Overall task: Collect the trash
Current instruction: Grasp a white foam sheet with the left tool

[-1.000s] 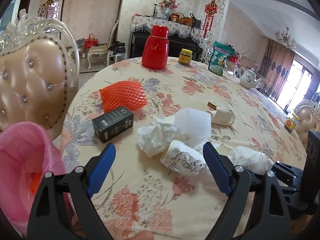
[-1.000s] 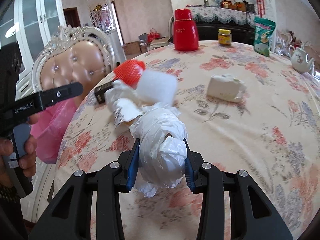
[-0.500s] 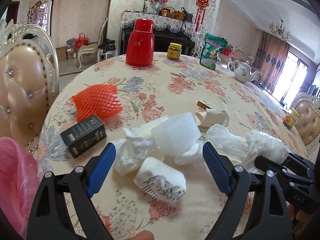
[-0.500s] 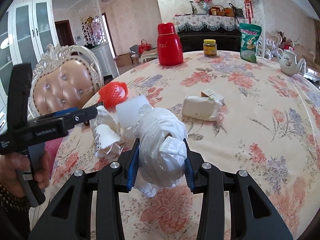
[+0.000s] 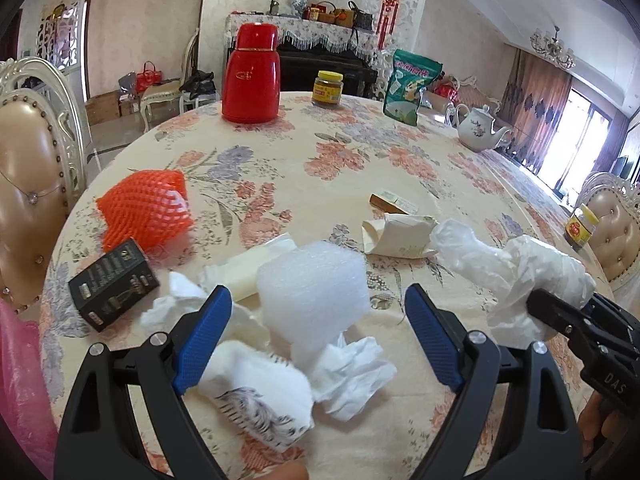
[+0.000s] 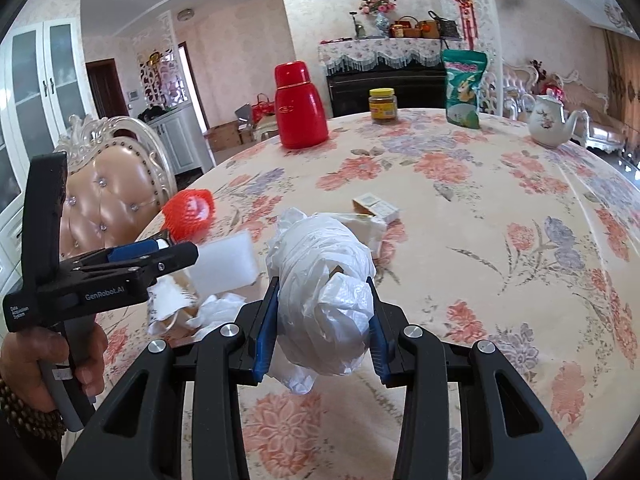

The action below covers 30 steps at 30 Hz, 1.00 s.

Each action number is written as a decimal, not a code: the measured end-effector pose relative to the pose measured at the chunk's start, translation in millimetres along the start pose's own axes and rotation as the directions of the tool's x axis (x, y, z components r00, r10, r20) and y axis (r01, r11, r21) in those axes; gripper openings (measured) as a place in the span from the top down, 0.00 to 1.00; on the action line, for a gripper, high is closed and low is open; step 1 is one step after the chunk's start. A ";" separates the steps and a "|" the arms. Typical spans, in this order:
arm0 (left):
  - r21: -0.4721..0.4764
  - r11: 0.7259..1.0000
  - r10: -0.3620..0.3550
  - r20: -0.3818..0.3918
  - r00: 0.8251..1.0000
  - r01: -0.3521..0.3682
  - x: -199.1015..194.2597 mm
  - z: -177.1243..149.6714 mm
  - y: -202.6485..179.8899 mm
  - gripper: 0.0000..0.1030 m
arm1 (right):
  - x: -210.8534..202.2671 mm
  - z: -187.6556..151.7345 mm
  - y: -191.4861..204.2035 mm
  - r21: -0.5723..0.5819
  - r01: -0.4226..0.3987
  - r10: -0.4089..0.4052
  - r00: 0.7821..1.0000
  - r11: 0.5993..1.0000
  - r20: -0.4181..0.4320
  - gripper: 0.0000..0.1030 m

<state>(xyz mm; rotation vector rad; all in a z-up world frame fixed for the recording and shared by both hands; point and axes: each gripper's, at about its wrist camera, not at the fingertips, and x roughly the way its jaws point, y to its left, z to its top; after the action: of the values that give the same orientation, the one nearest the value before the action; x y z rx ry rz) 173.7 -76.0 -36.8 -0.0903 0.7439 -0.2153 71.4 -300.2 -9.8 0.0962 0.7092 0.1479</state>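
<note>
My left gripper (image 5: 318,320) is open over a pile of trash on the flowered table (image 5: 400,152). A white foam block (image 5: 312,292) lies between its blue pads, with a crumpled tissue (image 5: 352,376) and a printed paper cup (image 5: 260,396) nearer the camera. Left of the pile lie a black box (image 5: 114,284) and an orange foam net (image 5: 146,208). My right gripper (image 6: 322,320) is shut on a bunched white plastic bag (image 6: 324,280), held above the table just right of the pile. That plastic bag (image 5: 520,272) also shows at the right of the left wrist view.
A crumpled paper wrapper (image 5: 400,232) and a small carton (image 5: 394,202) lie beyond the pile. At the far side stand a red thermos (image 5: 250,76), a jar (image 5: 328,88), a green pouch (image 5: 412,88) and a teapot (image 5: 480,128). A pink bag (image 5: 20,380) hangs by the padded chair (image 5: 24,184).
My left gripper has moved forward and right over the pile, so the foam block now sits between its fingers. The right gripper has carried the plastic bag slightly up, beside the pile.
</note>
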 end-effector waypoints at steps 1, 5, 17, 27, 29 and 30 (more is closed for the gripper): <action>-0.005 1.000 0.004 -0.006 1.000 -0.004 3.4 1.0 -1.7 0.17 | 0.0 -0.2 -1.4 0.001 0.008 -0.008 1.000 1.000 0.003 0.64; -0.020 1.000 0.003 -0.026 1.000 -0.004 14.3 4.7 -11.2 0.17 | 2.4 -0.8 -8.3 0.008 0.024 -0.024 1.000 1.000 0.004 0.64; -0.061 0.989 0.127 -0.113 0.985 -0.134 59.3 12.1 -15.2 0.17 | 3.6 -1.2 -20.5 0.023 0.049 -0.049 0.999 0.999 0.004 0.64; -0.055 0.987 0.144 -0.130 0.981 -0.152 64.6 11.0 -8.8 0.30 | 6.2 -2.9 -17.5 0.015 0.043 -0.043 0.999 0.999 -0.005 0.63; -0.052 0.989 0.132 -0.116 0.984 -0.139 58.4 11.8 -11.1 0.30 | 6.3 -3.2 -17.0 0.014 0.044 -0.044 0.999 0.999 -0.005 0.63; -0.049 0.991 0.122 -0.102 0.987 -0.128 52.6 12.3 -12.3 0.30 | 6.1 -3.0 -17.4 0.013 0.044 -0.044 0.999 0.999 -0.005 0.63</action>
<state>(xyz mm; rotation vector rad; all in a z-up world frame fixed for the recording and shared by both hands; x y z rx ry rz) 217.7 -99.9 -60.6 -0.0855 0.8514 -0.0797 75.8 -316.2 -18.4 0.0930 0.7165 0.1009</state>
